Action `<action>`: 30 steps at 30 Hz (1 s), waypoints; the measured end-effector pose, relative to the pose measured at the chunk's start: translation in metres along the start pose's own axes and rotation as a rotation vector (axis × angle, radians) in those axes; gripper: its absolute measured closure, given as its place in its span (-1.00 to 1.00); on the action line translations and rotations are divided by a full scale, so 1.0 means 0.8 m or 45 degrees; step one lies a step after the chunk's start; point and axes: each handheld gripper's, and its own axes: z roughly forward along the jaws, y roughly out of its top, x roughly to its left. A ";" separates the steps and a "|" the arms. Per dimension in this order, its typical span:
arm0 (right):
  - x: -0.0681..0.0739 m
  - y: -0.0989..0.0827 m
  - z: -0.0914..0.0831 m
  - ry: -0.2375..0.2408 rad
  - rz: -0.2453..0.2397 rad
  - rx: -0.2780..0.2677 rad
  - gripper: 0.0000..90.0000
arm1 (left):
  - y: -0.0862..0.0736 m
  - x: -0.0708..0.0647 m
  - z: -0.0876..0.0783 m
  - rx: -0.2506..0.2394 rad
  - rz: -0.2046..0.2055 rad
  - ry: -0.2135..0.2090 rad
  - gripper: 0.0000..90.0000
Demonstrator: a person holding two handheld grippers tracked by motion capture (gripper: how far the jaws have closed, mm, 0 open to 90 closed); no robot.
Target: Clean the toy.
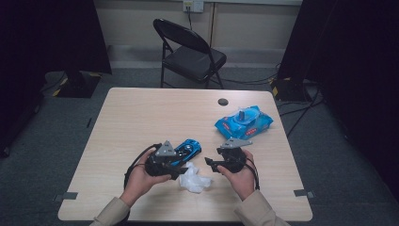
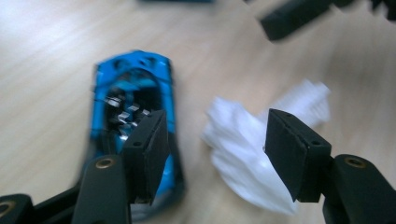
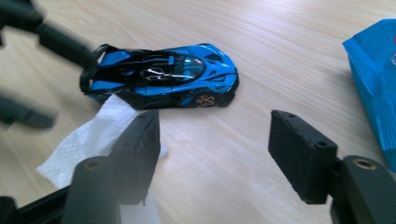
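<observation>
High view, lower centre of frame, left gripper [image 1: 180, 172] jaws parted over crumpled white tissue [image 1: 195, 179], gripping nothing, right gripper [image 1: 210, 163] jaws apart and empty, blue toy car [image 1: 188, 149] just above the tissue.

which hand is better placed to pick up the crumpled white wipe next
Left, probably. The left gripper has open jaws straddling the crumpled white wipe beside the blue toy car. The right gripper is open too, but over bare table, with the wipe at its left jaw.

Table [image 1: 141, 117]: car [image 1: 188, 149], tissue [image 1: 194, 180], wipes [image 1: 243, 121].
</observation>
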 end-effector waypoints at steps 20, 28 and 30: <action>-0.007 0.024 0.037 0.013 -0.006 0.020 -0.33 | -0.025 -0.028 0.038 0.056 0.021 -0.082 0.14; 0.007 0.042 0.070 0.053 -0.067 0.023 -0.40 | -0.032 -0.026 0.037 0.105 0.013 -0.039 0.51; 0.010 0.045 0.079 0.074 -0.075 0.031 -0.41 | -0.033 -0.024 0.035 0.116 -0.006 -0.029 0.72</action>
